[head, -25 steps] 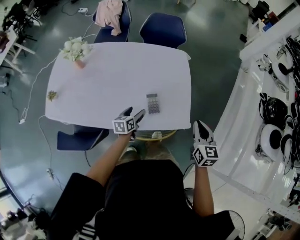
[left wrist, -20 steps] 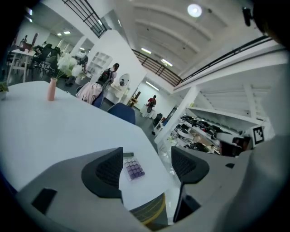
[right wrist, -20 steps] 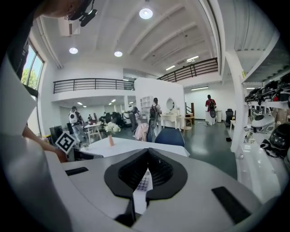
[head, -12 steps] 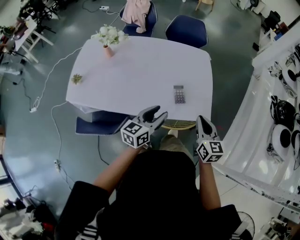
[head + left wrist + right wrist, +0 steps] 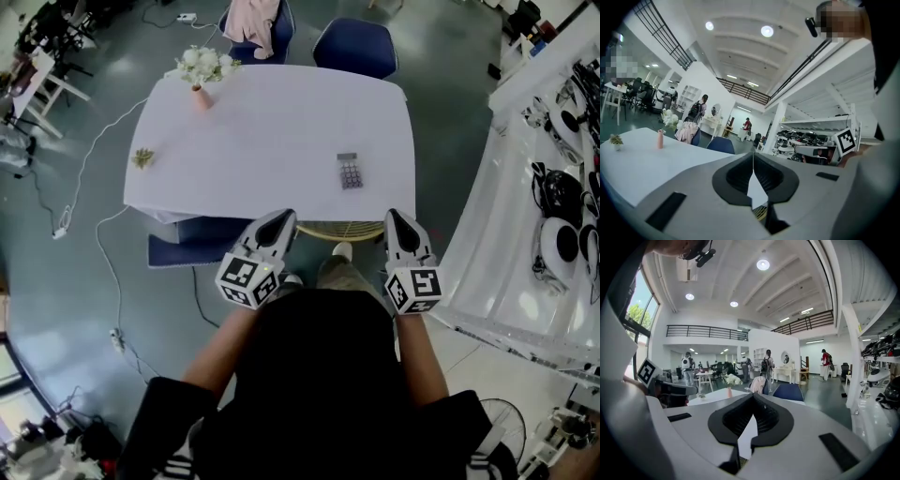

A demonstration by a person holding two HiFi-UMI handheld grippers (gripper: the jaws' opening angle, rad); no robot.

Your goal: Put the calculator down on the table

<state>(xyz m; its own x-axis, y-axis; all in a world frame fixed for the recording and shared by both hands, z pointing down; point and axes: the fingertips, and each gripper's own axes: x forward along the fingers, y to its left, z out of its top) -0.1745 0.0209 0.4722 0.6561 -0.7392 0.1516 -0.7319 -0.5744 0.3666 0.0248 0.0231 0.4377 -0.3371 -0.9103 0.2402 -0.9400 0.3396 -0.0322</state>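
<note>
white table is being viewed from above, with a small plant being shown near its left edge and a pink vase of white flowers at its far left corner. the left gripper is being held off the table's near edge, its jaws being pressed together on nothing. the calculator is being shown lying flat on the table's right part, touched by neither gripper. the right gripper is being held clenched and empty, near the table's right front corner and apart from the calculator.
</note>
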